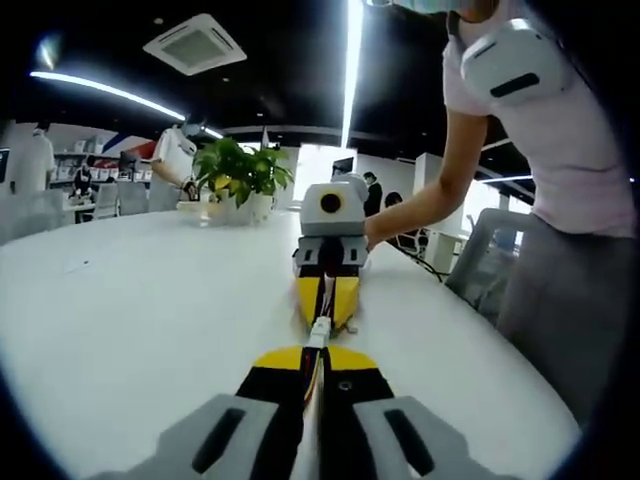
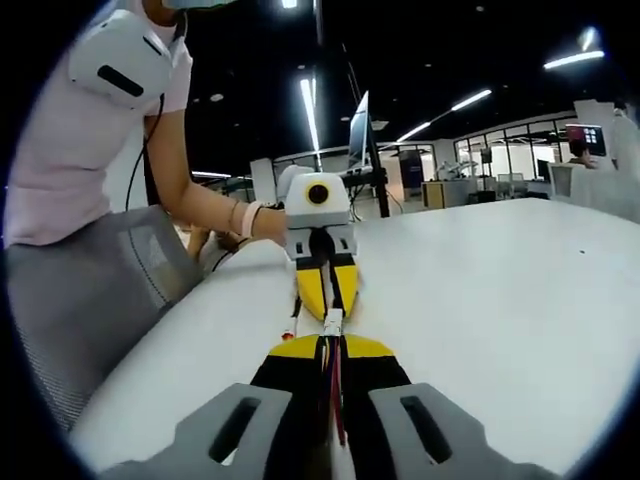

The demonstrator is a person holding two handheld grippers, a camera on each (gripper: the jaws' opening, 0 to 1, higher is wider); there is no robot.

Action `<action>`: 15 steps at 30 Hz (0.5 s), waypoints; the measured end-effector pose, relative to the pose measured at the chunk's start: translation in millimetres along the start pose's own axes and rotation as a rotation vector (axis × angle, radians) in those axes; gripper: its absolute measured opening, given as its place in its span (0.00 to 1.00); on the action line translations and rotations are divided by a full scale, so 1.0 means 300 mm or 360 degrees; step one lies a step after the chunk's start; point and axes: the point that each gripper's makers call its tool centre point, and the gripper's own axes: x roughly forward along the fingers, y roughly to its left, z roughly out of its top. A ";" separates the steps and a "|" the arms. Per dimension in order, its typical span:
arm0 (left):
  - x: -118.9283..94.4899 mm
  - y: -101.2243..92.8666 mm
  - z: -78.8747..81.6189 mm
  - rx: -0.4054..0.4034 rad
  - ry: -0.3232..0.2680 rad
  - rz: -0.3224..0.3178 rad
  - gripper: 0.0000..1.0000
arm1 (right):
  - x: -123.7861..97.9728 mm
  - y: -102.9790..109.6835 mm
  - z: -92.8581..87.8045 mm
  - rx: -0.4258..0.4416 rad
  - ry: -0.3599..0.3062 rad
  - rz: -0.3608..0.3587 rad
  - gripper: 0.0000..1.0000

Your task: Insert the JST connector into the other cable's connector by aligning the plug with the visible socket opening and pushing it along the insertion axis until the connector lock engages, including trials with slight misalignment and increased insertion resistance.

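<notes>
Facing tip to tip above the white table, the left gripper and right gripper each pinch a cable. The small white JST connector sits between their yellow tips; its seam and lock are too small to judge. Coloured wires run back between the right jaws.

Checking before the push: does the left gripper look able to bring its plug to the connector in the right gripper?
Probably yes: the left gripper and right gripper face tip to tip, white connectors meeting between, nothing intervening.
</notes>
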 end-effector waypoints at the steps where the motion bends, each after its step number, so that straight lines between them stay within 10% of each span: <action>1: 0.000 0.000 0.000 -0.0003 0.0003 -0.0002 0.00 | 0.002 0.001 0.000 0.0002 0.0001 0.0005 0.03; 15: -0.001 -0.009 0.007 -0.0022 -0.0008 -0.0037 0.00 | 0.015 0.015 0.013 0.0000 0.0013 0.0075 0.03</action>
